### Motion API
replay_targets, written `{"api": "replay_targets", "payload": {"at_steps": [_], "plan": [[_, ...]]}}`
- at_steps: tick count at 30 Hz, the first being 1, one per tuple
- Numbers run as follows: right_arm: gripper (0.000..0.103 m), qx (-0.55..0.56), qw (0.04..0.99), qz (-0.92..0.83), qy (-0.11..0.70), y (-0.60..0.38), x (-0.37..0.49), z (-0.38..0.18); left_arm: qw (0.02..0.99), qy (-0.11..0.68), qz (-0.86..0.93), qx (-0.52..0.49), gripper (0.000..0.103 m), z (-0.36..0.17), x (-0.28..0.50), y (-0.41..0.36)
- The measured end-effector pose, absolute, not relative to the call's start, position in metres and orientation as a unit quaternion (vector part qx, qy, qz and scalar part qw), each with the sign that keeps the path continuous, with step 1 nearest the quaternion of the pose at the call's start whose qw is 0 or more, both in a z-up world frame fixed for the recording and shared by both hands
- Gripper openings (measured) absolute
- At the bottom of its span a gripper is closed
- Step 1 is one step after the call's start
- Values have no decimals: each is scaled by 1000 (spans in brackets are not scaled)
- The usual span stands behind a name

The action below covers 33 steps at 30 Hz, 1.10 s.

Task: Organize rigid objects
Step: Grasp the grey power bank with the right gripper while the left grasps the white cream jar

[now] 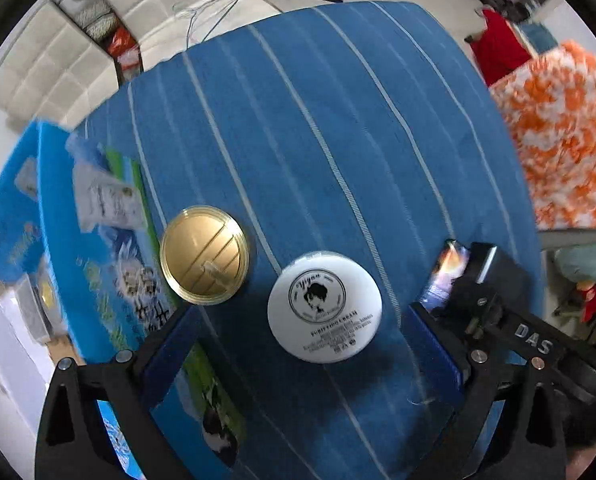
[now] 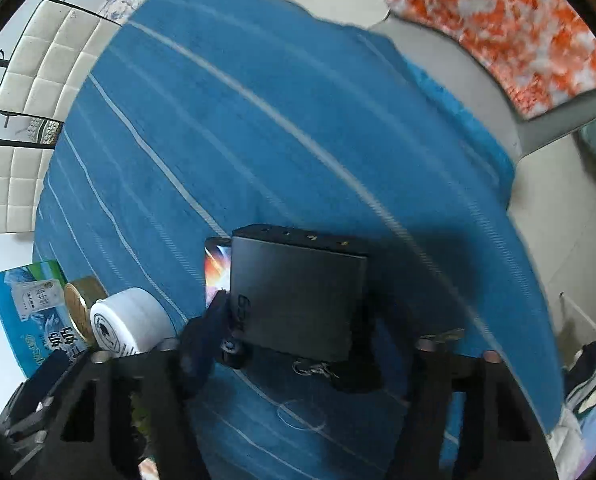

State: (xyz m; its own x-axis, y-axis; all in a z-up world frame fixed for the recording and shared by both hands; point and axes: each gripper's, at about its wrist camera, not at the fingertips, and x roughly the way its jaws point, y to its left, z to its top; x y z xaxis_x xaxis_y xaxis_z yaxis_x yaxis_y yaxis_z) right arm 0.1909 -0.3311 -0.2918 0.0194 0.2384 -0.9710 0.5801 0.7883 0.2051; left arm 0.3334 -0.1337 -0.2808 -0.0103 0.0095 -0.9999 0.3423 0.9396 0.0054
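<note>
Tabletop (image 1: pixel 338 120) is covered w/ a blue cloth striped in thin white lines. Room behind: cream tufted seats (image 1: pixel 58 60), grey floor, an orange-and-white patterned fabric (image 1: pixel 558 128) at the right, clutter at the far wall.

On the cloth, left wrist view: a gold round lid (image 1: pixel 204 255) just beside a white cream jar (image 1: pixel 324 306); they're close but not touching. The jar's label shows a head drawing and script reading approx. "yiyan"; the small print below is too blurred to read. A blue-green printed carton (image 1: pixel 110 240) w/ Chinese characters lies at the left edge.

Left hand-held gripper (image 1: pixel 298 344) is open, blue pads either side of the white jar, no contact.

Right hand-held gripper (image 2: pixel 294 340) is closed on a black box (image 2: pixel 298 292), held off the cloth; a colourful card (image 2: pixel 217 268) sits behind its left edge. "DAS" is embossed on the right unit's body.
</note>
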Motion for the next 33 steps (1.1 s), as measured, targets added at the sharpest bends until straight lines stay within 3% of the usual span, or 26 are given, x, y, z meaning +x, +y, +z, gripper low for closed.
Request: {"api": "replay_targets", "payload": {"at_steps": [8,20,21,22,29,33], "plan": [[64,138,675,-128,713,-318,185,-284,688,705,-116,130,103,-282,329,-144],[63,168,663,-126,718,-331,184,-294,649,744,-108,116,101,-327,333,-159],[63,171,662,-127,718,-332,185,-295,643,750,-108,111,97,-333,333,-159],[63,174,661,-127,718,-333,185,-296,639,754,-106,111,81,-339,332,-159],[65,164,659,-142,720,-332,191,-300,664,734,-104,97,65,-337,333,-161],[62,129,671,-141,717,-322,194,-297,671,726,-108,102,65,-335,330,-163]]}}
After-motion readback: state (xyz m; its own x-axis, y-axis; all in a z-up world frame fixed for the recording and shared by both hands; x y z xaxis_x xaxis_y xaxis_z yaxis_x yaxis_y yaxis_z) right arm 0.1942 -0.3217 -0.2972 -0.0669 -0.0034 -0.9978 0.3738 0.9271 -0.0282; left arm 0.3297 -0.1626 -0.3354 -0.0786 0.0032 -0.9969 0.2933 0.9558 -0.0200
